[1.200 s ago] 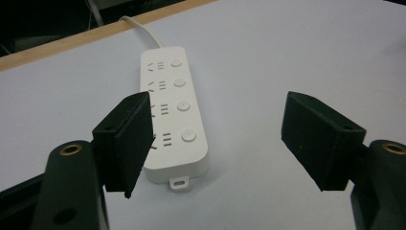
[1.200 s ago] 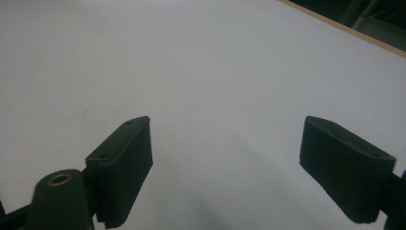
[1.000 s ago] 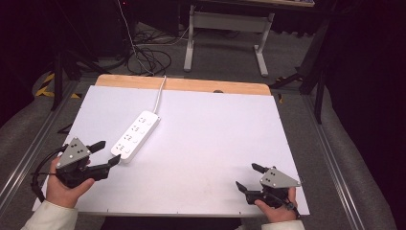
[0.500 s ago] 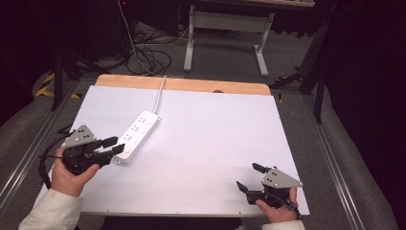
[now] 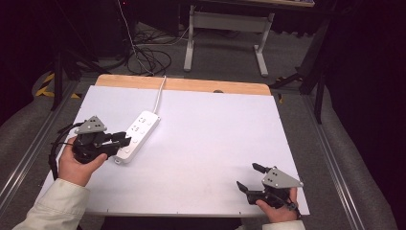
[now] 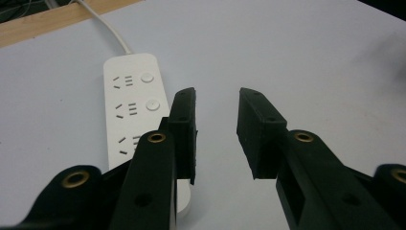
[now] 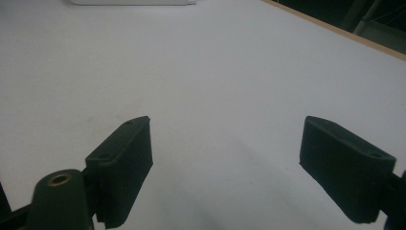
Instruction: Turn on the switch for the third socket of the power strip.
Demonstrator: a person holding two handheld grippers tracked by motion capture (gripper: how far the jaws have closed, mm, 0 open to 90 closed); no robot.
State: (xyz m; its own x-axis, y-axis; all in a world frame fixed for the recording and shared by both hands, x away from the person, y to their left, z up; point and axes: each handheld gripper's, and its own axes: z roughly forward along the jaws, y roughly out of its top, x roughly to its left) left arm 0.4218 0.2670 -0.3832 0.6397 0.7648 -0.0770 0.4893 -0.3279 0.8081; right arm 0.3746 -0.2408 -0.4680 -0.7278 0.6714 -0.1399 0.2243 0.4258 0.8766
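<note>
While the left gripper [image 5: 125, 140] hovers over the near end of the white power strip [image 5: 138, 135], jaws just narrowed but grasping nothing, the right gripper [image 5: 249, 177] rests spread wide

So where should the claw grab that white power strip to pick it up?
Probably across its narrow width, near the end closest to the left claw, coming down from above. The power strip lies flat on the white table, long and slim, so its two long sides suit the jaws. The far end carries the cord, which could tug. The jaws have just been closing, nothing between them.
</note>
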